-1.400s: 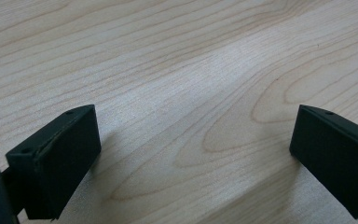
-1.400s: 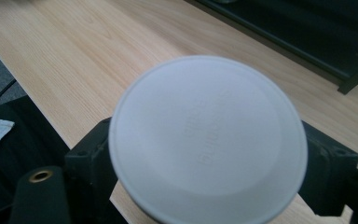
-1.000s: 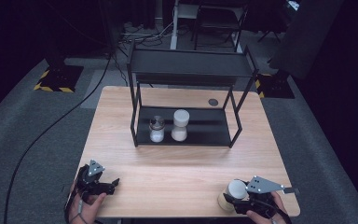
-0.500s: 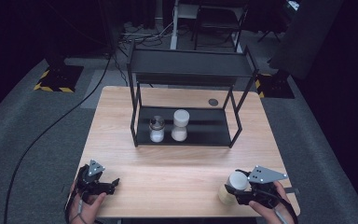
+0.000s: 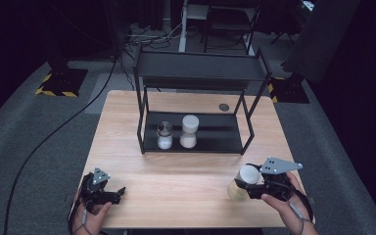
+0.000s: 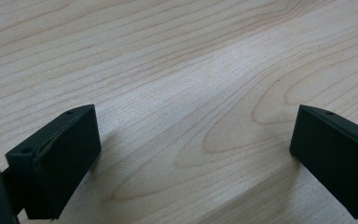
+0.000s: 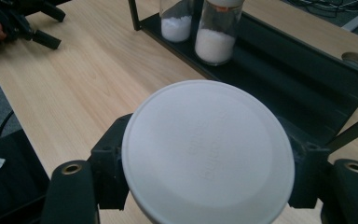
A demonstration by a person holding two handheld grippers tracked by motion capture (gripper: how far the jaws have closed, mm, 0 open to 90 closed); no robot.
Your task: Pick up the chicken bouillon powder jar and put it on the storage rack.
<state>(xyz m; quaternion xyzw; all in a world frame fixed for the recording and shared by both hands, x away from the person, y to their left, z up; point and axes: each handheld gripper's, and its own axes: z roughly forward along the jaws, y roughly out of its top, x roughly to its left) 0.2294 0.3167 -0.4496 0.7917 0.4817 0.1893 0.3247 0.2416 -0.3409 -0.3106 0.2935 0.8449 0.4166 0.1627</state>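
High view: right gripper [image 5: 252,187] pinches a white-lidded jar [image 5: 242,182]; left gripper [image 5: 113,194] rests spread on the table [image 5: 186,176].
Risk: the jar could slip, since the hold sits near its lid.

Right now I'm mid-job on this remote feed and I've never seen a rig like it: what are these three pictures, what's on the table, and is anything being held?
There is no robot arm: a person holds a two-jaw gripper in each hand. The high view looks down on a wooden table. The other two pictures come from cameras riding on the grippers.

A black two-tier shelf stands on the table, with two jars of white powder on its lower tier.

The left gripper is open with nothing in it; its own view shows bare wood between the jaws.

The right gripper is shut on a third jar with a white lid, near the table's front right edge.
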